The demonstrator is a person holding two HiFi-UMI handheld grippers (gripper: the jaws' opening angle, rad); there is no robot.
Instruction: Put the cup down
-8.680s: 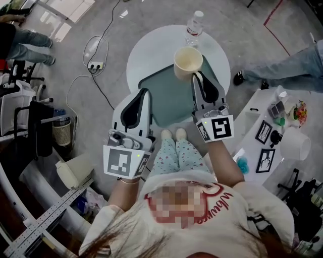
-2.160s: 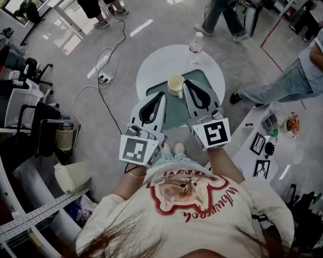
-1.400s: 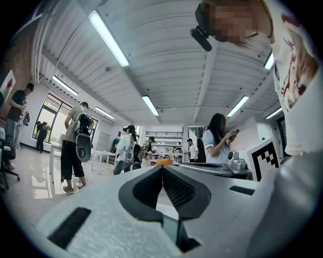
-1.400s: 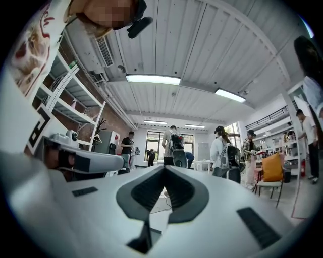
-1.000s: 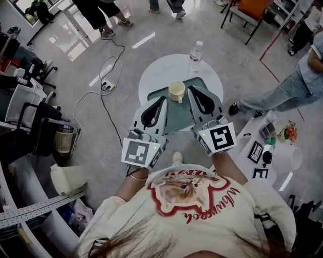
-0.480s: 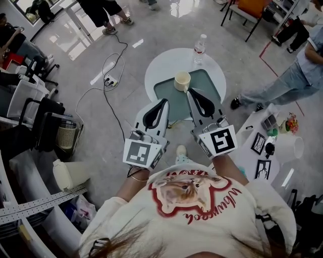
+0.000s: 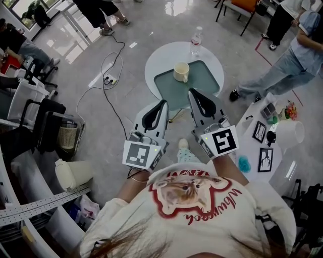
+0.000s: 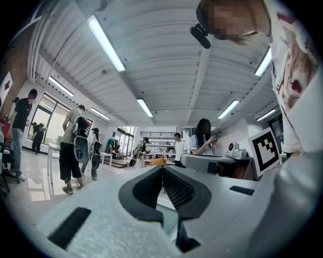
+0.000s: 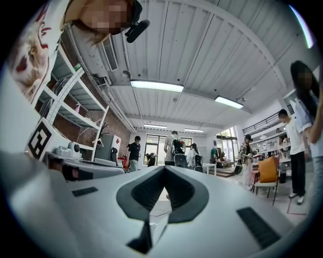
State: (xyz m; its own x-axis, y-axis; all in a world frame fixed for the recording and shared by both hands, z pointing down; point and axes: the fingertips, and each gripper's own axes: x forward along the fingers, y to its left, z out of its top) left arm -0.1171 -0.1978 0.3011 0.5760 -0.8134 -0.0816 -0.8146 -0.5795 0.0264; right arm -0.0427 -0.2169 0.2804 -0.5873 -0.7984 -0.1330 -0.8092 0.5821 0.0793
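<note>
Cup (image 7: 181, 72): upright on tray (image 7: 203, 83), upper centre; seemingly rigid, light, breakable; take by rim or handle. My left claw (image 7: 162, 103), right claw (image 7: 192, 92): pressed together, empty.

Left gripper (image 8: 162, 168) jaws together, empty; people (image 8: 70, 146) standing beyond.

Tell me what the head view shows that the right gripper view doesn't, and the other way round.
Only the head view shows the cup standing upright on the green tray, the round white table under it and the water bottle. Only the right gripper view shows the ceiling lights, the wall shelves and the far windows. Both show the right gripper, its jaws shut together on nothing, an orange chair and people standing around the room.
</note>
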